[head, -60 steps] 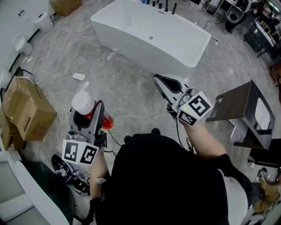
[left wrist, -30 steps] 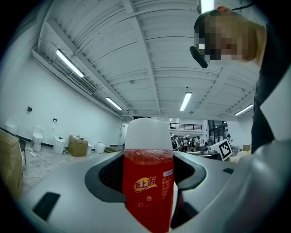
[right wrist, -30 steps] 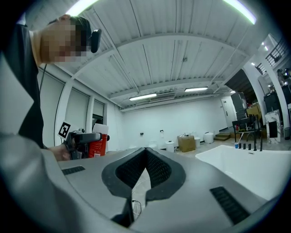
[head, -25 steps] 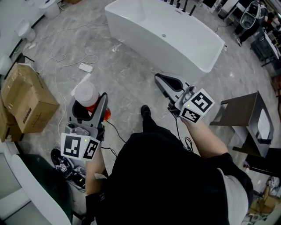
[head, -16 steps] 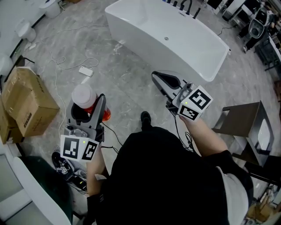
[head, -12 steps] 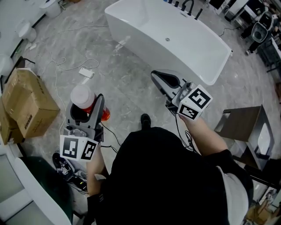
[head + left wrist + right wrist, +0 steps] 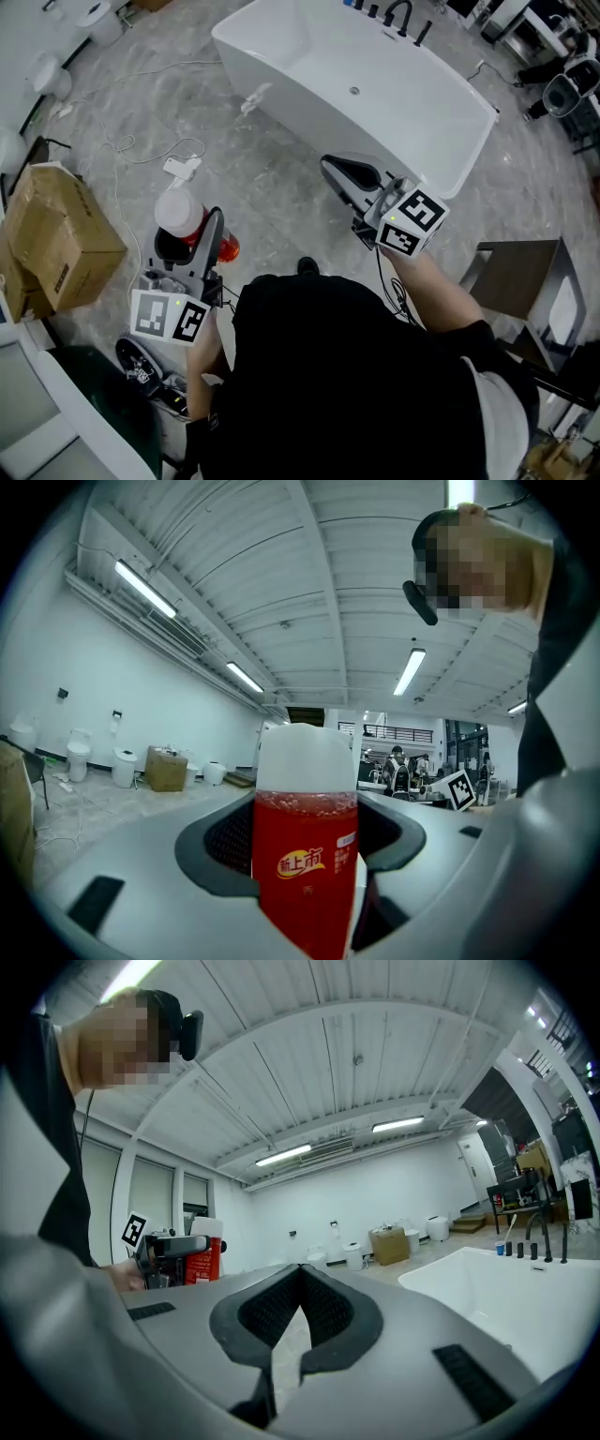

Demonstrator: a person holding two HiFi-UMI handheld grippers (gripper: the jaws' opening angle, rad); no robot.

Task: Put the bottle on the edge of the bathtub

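The left hand-held gripper (image 7: 190, 240) was clamped on the clear plastic bottle of red drink with a white cap (image 7: 305, 855), upright above the grey marbled floor (image 7: 281, 192) and well apart from the white freestanding bathtub (image 7: 300, 101). The right hand-held gripper (image 7: 300, 1274) held nothing, jaws pressed together. The step looked like the carry – next, I judged, the bottle needed bringing to the near rim and setting upright on that narrow ledge before release

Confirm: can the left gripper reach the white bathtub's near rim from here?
Probably not yet. The left gripper, shut on the red white-capped bottle, stands apart from the white bathtub across grey floor. Nothing blocks the way; stepping closer should do.
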